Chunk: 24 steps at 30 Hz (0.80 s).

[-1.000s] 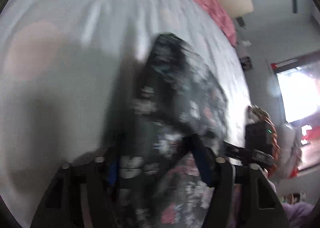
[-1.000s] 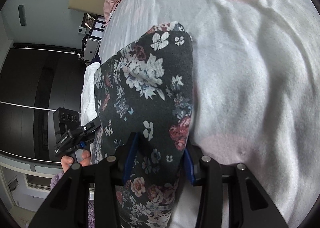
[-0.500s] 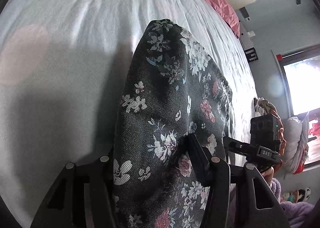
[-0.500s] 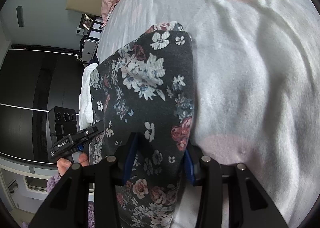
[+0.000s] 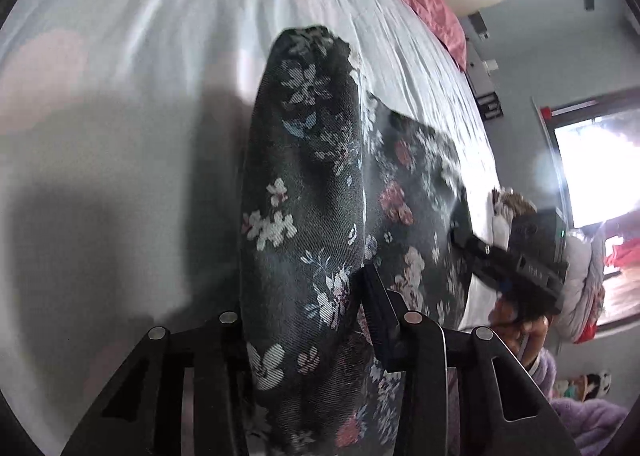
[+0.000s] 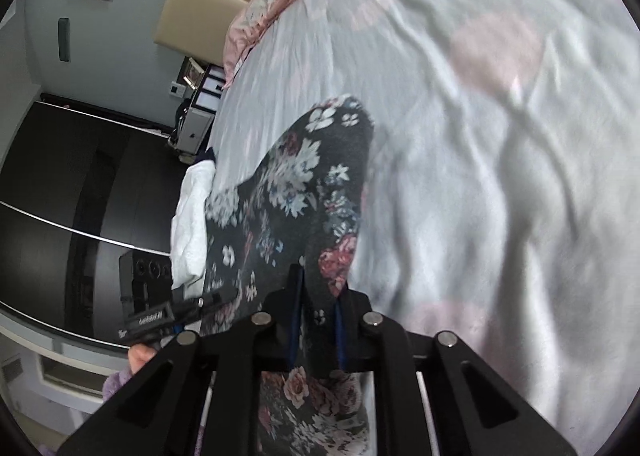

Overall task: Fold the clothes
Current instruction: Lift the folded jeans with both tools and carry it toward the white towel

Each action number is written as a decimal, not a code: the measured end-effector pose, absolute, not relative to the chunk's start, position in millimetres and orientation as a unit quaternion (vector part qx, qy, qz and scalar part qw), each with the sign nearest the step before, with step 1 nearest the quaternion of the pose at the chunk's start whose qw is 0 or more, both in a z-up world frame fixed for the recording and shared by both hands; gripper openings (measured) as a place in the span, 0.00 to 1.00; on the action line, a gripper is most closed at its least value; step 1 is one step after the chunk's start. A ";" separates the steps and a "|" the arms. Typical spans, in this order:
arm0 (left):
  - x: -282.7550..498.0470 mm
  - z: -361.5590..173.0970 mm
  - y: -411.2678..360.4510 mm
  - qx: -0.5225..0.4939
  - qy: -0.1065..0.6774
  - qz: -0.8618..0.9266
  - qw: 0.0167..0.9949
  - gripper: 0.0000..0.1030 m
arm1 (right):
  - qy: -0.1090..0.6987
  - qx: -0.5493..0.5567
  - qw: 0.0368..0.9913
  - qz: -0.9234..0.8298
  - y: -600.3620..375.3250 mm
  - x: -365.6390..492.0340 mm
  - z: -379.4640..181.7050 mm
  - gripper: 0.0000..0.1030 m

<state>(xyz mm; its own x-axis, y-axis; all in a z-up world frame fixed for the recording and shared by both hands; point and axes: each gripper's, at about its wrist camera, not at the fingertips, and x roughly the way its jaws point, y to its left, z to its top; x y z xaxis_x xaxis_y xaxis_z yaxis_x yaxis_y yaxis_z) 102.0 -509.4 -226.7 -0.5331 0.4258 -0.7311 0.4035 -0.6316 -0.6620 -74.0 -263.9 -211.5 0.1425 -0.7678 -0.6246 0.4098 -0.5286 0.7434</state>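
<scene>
Right gripper: jaws have just been closing and now stand narrow, pinched on a gathered edge of the dark floral garment. Only a thin bunch of fabric sits between the blue pads. Risk: if just one layer is caught, the other layers could slide free once the cloth is lifted.

Left gripper: jaws have also just been closing and stand about half way, with a thick roll of the same garment between them. Whether the pads truly press on it, I cannot tell. Risk: an uneven hold on the two sides would skew the fold line.

Garment hangs from both grippers out over the bed sheet, its far end resting there. Risk: the far end may drag and crumple on the wrinkled sheet.

Farther out, a white cloth lies at the bed edge, close enough to snag.
</scene>
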 end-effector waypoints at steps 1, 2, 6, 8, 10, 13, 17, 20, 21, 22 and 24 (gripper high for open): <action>100.9 -226.0 -507.0 -0.487 -0.424 0.764 0.008 0.40 | -0.144 0.602 0.456 -0.640 -265.5 -76.3 -211.8 0.12; 101.2 -225.6 -508.0 -0.487 -0.426 0.763 0.007 0.40 | -0.144 0.606 0.452 -0.639 -265.7 -77.8 -214.0 0.12; 102.2 -228.8 -514.0 -0.488 -0.440 0.754 0.007 0.45 | -0.147 0.618 0.450 -0.628 -271.5 -83.0 -220.1 0.15; 102.3 -229.1 -516.8 -0.489 -0.442 0.752 0.006 0.47 | -0.143 0.623 0.447 -0.626 -269.9 -84.0 -222.6 0.19; 103.5 -225.9 -517.1 -0.491 -0.439 0.752 0.002 0.50 | -0.143 0.632 0.440 -0.622 -263.0 -84.9 -228.2 0.22; 103.7 -224.6 -516.0 -0.494 -0.435 0.752 0.000 0.53 | -0.155 0.649 0.430 -0.608 -248.5 -89.3 -237.9 0.30; 101.4 -233.3 -518.0 -0.492 -0.450 0.745 0.009 0.58 | -0.142 0.656 0.441 -0.596 -248.3 -88.7 -239.5 0.41; 97.1 -236.3 -515.3 -0.492 -0.445 0.748 0.017 0.65 | -0.122 0.651 0.455 -0.596 -257.5 -82.4 -239.0 0.46; 95.3 -235.6 -514.1 -0.493 -0.439 0.751 0.019 0.67 | -0.114 0.648 0.460 -0.597 -259.9 -80.7 -238.9 0.46; 94.2 -234.9 -513.1 -0.493 -0.434 0.753 0.020 0.67 | -0.108 0.645 0.465 -0.597 -262.2 -79.3 -238.9 0.46; 91.7 -233.3 -512.0 -0.492 -0.425 0.760 0.022 0.67 | -0.112 0.645 0.469 -0.593 -265.2 -79.0 -240.7 0.37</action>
<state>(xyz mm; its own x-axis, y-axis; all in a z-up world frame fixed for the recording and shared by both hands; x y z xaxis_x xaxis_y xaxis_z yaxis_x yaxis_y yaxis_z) 91.7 -512.0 -233.3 -0.5153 0.4514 -0.7285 0.3845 -0.6379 -0.6673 -79.0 -265.2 -240.7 0.2724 -0.7004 -0.6597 0.4122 -0.5346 0.7378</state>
